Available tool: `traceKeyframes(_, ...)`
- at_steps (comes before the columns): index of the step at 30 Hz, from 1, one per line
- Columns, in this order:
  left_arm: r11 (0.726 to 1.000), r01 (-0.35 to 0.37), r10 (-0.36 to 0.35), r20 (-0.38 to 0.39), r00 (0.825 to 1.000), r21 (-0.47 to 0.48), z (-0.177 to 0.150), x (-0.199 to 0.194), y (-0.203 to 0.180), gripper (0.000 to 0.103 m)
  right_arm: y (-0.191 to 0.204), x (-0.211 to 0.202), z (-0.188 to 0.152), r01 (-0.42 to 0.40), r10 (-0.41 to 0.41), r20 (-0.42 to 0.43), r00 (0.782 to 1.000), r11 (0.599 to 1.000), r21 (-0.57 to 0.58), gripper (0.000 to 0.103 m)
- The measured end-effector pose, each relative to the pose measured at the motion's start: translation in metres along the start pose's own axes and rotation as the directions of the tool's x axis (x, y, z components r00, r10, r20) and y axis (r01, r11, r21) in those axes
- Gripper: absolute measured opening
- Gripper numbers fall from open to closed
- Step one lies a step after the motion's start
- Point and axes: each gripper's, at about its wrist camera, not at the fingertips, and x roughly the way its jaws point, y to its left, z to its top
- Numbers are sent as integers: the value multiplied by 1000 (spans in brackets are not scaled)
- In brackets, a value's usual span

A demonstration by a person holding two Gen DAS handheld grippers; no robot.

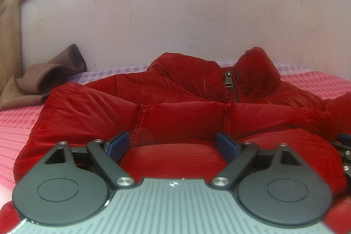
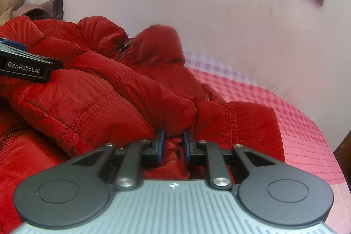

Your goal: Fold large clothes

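A red puffer jacket [image 1: 175, 102] lies on the bed, its zipper [image 1: 229, 80] and hood toward the wall. It also shows in the right wrist view [image 2: 109, 91]. My left gripper [image 1: 173, 142] is open, its blue pads [image 1: 119, 143] wide apart over the jacket's near folded part. My right gripper [image 2: 173, 142] is shut on a fold of the red jacket near its right edge. The left gripper's body [image 2: 24, 66] shows at the left of the right wrist view, over the jacket.
The bed has a pink checked cover [image 2: 296, 124]. A brown cloth [image 1: 50, 78] lies at the back left by the wall. A pale wall [image 1: 175, 14] stands right behind the bed, with wood-framed windows above.
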Motion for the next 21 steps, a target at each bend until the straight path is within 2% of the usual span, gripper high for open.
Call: traceKeyframes(21, 1000, 1, -1, 0, 1000, 0, 0, 0, 0, 86, -1, 0, 0, -9, 9, 0, 1000, 1000, 14, 18)
